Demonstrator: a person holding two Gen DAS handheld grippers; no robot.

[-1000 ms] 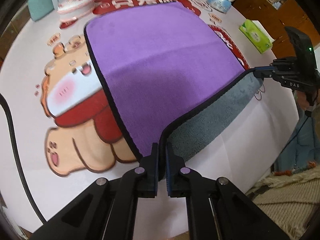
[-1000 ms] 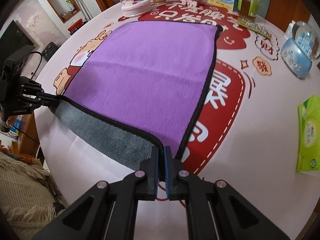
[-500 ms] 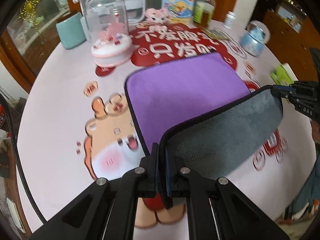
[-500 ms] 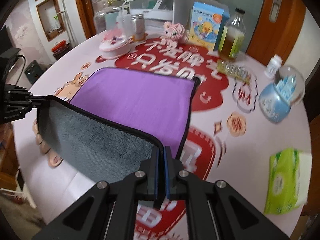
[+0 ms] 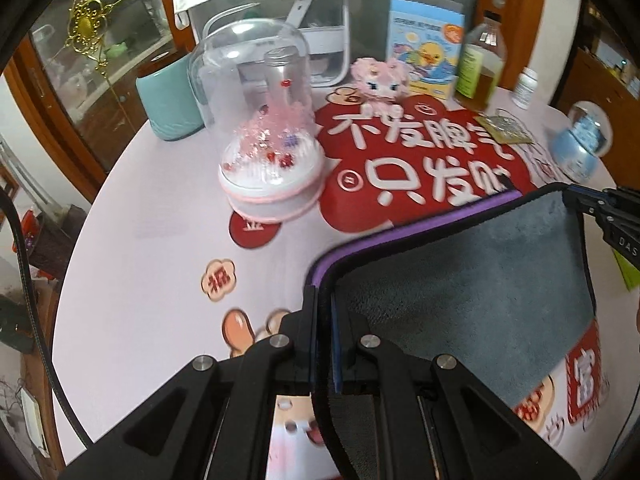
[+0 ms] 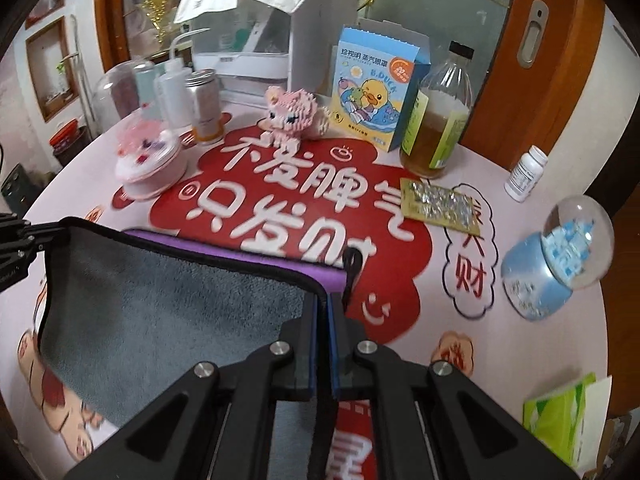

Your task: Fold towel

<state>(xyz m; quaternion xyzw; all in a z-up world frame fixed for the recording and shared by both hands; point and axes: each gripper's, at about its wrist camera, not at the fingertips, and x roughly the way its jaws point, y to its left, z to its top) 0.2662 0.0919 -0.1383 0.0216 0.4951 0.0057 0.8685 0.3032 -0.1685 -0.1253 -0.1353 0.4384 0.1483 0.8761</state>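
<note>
The towel (image 5: 460, 276) is purple on one side and grey on the other, with black piping. It is doubled over, grey side up, with only a thin purple strip showing along its far edge (image 6: 240, 252). My left gripper (image 5: 323, 300) is shut on the towel's near-left corner. My right gripper (image 6: 323, 304) is shut on the near-right corner. Each gripper shows in the other's view, the right one at the right edge (image 5: 608, 212) and the left one at the left edge (image 6: 16, 240). The towel's grey face also fills the lower left of the right wrist view (image 6: 160, 320).
The round table has a printed cloth (image 5: 160, 280). Just beyond the towel stand a glass dome ornament (image 5: 260, 120), a pink brick toy (image 6: 292, 116), a blue box (image 6: 376, 88), a bottle (image 6: 440, 116), a foil pack (image 6: 440, 204), a snow globe (image 6: 560, 252), and a tissue pack (image 6: 560, 416).
Both grippers have carried the towel's near edge up and forward over the purple side. Far less purple shows now and the held edge lies close to the far edge.
</note>
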